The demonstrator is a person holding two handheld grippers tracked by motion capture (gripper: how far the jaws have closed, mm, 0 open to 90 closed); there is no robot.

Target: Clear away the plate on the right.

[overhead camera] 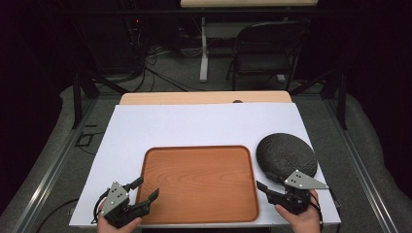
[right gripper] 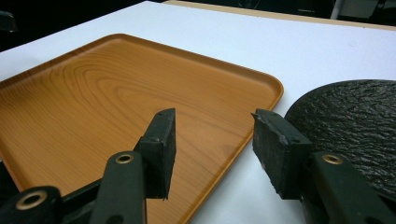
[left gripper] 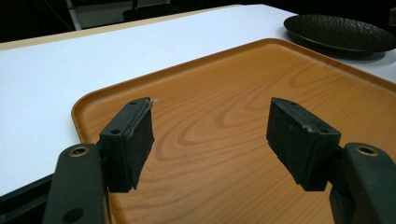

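Dim room w/ folding chair (overhead camera: 265, 46) and cables beyond; white sheet (overhead camera: 194, 126) covers the table.

Item: wooden tray (overhead camera: 199, 182), flat on the sheet, near-centre. Left gripper (overhead camera: 144, 190) at its near-left corner, jaws apart over the tray floor, nothing btwn them. Right gripper (overhead camera: 266, 180) off the tray's right rim, jaws apart, empty, spanning the strip btwn tray edge and black textured plate (overhead camera: 286, 153). Plate lies just beside the tray's far-right corner, not touching. Open white sheet to the left of and beyond the tray.
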